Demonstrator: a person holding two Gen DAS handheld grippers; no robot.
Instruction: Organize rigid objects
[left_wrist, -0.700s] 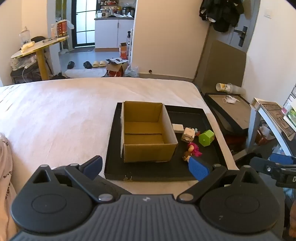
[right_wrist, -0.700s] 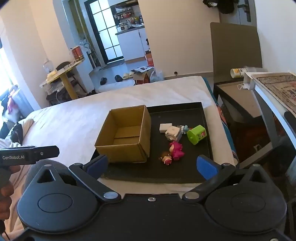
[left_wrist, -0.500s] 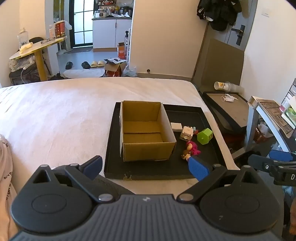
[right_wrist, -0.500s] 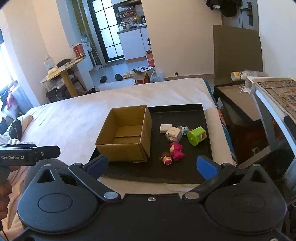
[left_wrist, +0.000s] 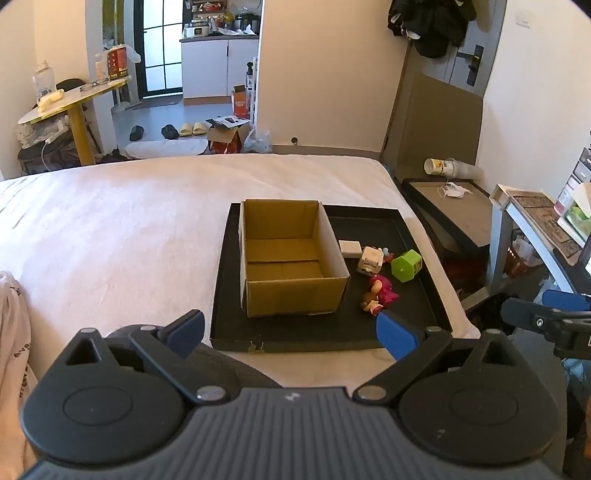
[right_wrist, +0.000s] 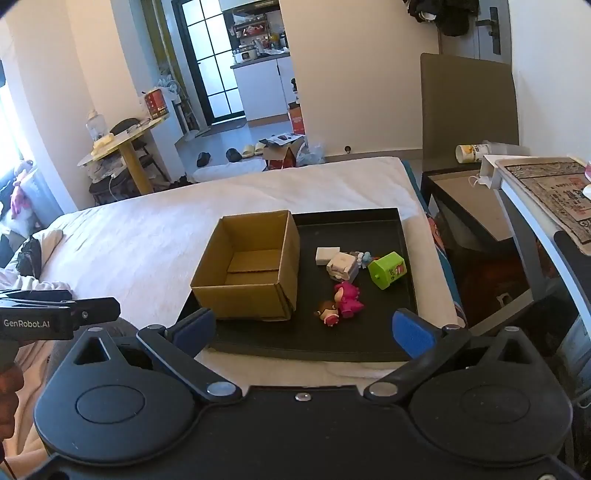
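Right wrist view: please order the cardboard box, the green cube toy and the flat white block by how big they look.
1. cardboard box, clearly the largest.
2. green cube toy.
3. flat white block, the smallest, partly hidden behind a white toy.

Brown cardboard box (left_wrist: 291, 258), black tray (left_wrist: 421, 295), green cube (left_wrist: 406, 260), pink doll (left_wrist: 380, 291)

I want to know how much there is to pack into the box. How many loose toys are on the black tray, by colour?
White: 2, flat block and blocky figure
Green: 1, cube toy
Pink: 1, doll
Blue: 1, small figure, partly hidden
Total: 5, all beside the empty cardboard box on the tray.
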